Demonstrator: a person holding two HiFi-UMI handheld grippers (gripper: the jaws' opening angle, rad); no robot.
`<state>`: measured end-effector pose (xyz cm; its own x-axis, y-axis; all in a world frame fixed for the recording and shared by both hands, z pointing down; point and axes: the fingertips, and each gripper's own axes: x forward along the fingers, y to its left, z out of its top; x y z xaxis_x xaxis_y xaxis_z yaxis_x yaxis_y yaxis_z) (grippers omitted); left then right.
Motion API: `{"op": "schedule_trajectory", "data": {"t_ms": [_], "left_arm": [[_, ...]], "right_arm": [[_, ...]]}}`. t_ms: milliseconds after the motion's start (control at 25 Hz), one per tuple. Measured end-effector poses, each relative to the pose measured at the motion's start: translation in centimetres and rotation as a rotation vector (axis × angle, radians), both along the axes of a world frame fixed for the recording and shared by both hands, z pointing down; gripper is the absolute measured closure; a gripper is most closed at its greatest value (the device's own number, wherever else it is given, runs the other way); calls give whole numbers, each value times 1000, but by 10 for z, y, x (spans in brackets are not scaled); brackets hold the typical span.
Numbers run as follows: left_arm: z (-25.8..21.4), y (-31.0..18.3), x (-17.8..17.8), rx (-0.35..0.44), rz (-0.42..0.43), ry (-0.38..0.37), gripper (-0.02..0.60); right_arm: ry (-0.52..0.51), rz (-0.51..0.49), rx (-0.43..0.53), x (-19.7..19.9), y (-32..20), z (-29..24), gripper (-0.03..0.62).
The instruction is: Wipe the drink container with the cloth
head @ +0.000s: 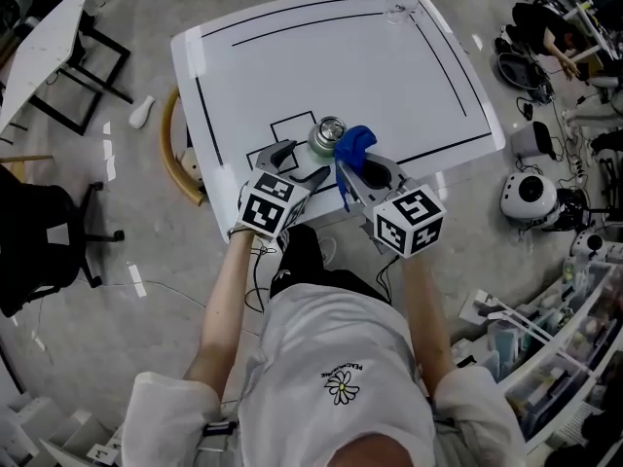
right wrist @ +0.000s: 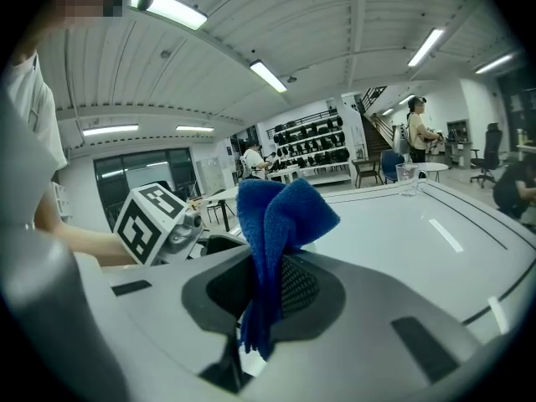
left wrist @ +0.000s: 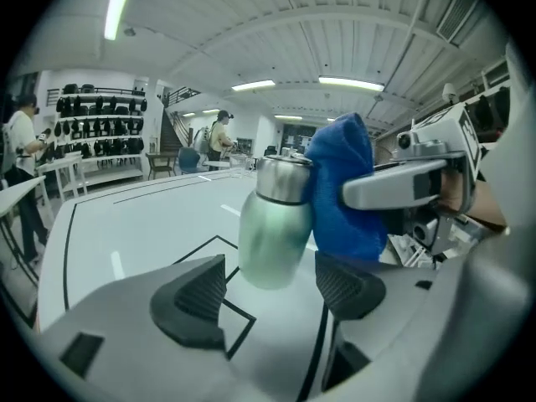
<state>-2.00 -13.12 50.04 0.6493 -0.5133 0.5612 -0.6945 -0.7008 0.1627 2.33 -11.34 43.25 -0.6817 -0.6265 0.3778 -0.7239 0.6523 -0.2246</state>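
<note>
A pale green drink bottle [head: 327,136] with a steel cap stands upright near the front edge of the white table [head: 389,76]. In the left gripper view the bottle [left wrist: 272,224] is just ahead of my left gripper [left wrist: 272,287], whose jaws stand open and do not touch it. My left gripper [head: 300,161] sits to the bottle's front left. My right gripper [head: 362,168] is shut on a blue cloth [head: 355,144], which rests against the bottle's right side. The cloth [right wrist: 280,220] bunches up out of my right gripper [right wrist: 264,287], hiding the bottle in that view.
A clear glass [head: 397,10] stands at the table's far edge. Black lines mark a frame and a small square [head: 290,125] on the tabletop. A wooden hoop chair [head: 173,154] is at the table's left, round white devices [head: 531,195] on the floor at right. People stand far off.
</note>
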Motion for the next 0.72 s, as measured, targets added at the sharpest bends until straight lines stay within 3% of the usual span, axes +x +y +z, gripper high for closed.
{"op": "schedule_trajectory", "data": {"t_ms": [400, 520, 600, 720], "left_arm": [[9, 35, 40, -36, 112, 14, 264], [14, 41, 45, -22, 123, -14, 264], [12, 42, 40, -8, 114, -26, 264], [4, 27, 12, 29, 22, -29, 256]], "right_arm": [[46, 31, 19, 15, -18, 1, 551], [56, 26, 23, 12, -19, 0, 551], [57, 30, 23, 12, -19, 0, 551], [57, 31, 23, 14, -18, 0, 551]]}}
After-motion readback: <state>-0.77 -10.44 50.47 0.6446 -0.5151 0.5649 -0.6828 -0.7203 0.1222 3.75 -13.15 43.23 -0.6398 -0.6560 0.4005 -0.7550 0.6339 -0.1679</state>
